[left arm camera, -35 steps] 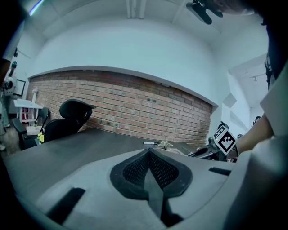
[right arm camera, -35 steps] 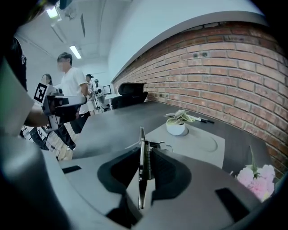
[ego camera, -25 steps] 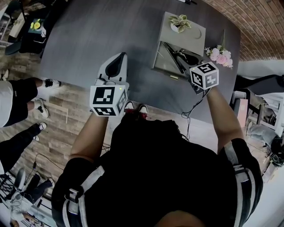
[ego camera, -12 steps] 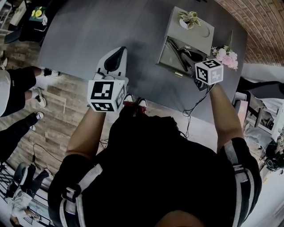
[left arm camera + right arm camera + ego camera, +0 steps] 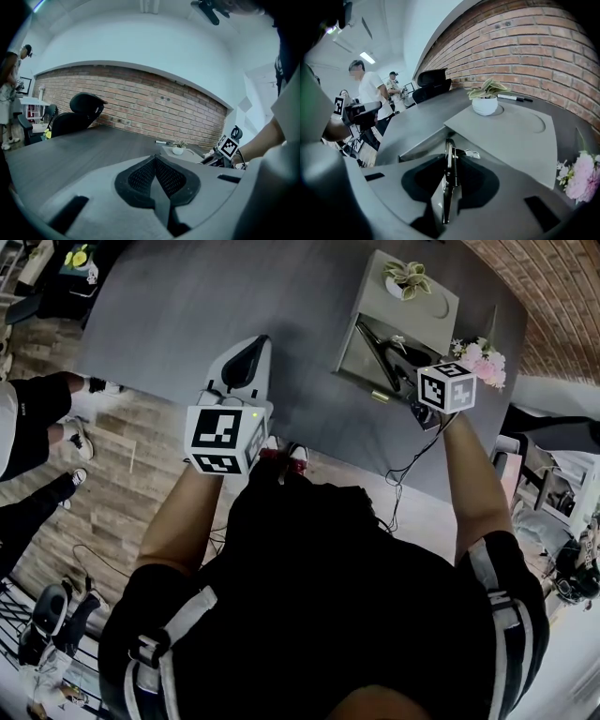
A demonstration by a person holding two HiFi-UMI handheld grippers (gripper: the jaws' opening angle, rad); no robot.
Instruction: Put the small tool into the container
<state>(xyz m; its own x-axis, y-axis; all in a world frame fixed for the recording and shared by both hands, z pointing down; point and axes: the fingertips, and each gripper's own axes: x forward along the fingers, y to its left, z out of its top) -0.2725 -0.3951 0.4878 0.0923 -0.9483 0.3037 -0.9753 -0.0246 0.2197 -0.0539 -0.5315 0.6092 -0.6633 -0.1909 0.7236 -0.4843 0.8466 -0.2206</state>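
with the right tool [image 5: 450, 169] clenched on the small metal implement [image 5: 448, 152], seemingly just above the open well of the grey container [image 5: 423, 142] at the desk's [image 5: 187, 315] far right, lower it inside before releasing, while the left tool [image 5: 155, 162] waits, clenched on nothing.

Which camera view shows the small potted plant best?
The right gripper view: the potted plant is near and sharp there, with its leaves and white pot clear. The head view shows it small, from above. The left gripper view shows it tiny and far.
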